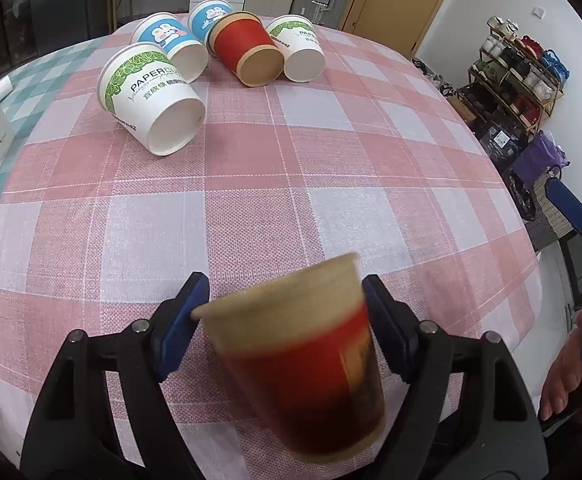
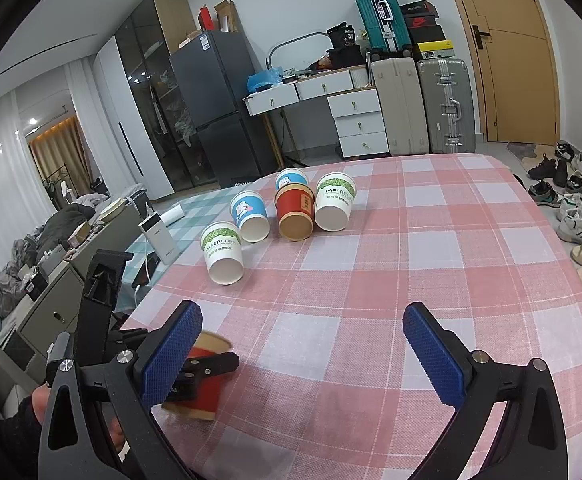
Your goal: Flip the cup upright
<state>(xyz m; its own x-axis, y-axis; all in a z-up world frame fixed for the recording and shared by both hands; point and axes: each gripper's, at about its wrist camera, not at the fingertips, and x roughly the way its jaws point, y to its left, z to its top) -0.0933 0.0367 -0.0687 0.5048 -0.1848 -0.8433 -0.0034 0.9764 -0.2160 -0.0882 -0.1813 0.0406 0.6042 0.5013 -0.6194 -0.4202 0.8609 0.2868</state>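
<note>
Checked tablecloth (image 1: pixel 251 200); left claw (image 1: pixel 283 320) apparently gripping blurred red cup (image 1: pixel 303 368); right claw (image 2: pixel 303 344) open.

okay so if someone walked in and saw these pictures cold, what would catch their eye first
Most likely the blurred red cup between the blue pads of the left tongs, near the table's front edge; it looks mouth-up and tilted. Next, the cluster of five paper cups lying on their sides at the far side of the pink checked tablecloth. The right tongs hang open and empty.
</note>
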